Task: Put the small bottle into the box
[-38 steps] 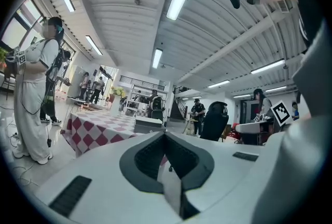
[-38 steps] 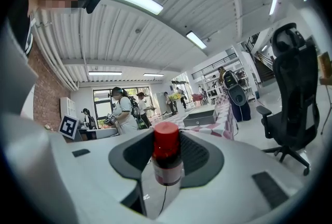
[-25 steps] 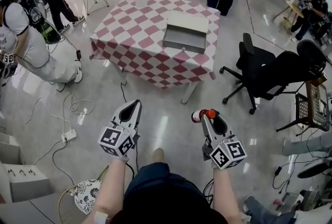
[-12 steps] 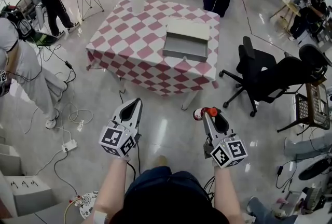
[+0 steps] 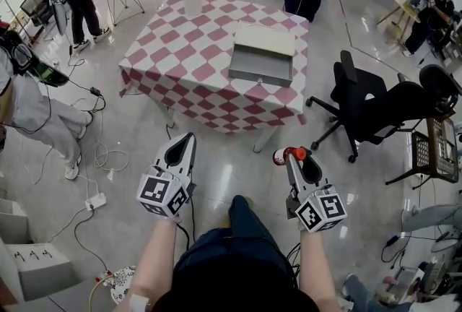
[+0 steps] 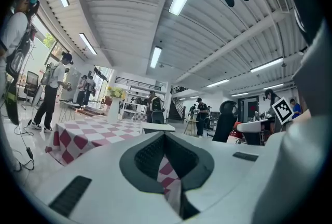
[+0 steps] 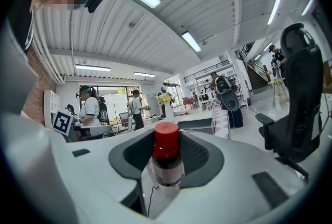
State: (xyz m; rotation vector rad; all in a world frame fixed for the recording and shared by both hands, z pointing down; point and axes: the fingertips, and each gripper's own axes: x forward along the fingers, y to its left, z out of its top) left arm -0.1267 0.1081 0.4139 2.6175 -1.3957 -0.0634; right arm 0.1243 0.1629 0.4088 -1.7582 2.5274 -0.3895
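Presently, we hold both tools level above floor, on near side of checkered worktop [image 5: 188,50], well apart from it. Right tool [image 5: 292,156]: jaws spread, clamped on small bottle [image 5: 279,157], red-capped, seen upright between pads in right gripper view. Left tool [image 5: 189,139]: jaw tips together, nothing between. Grey box [image 5: 262,58] lies open on worktop, toward its right edge. Black chair [image 5: 375,105] stands right of worktop.
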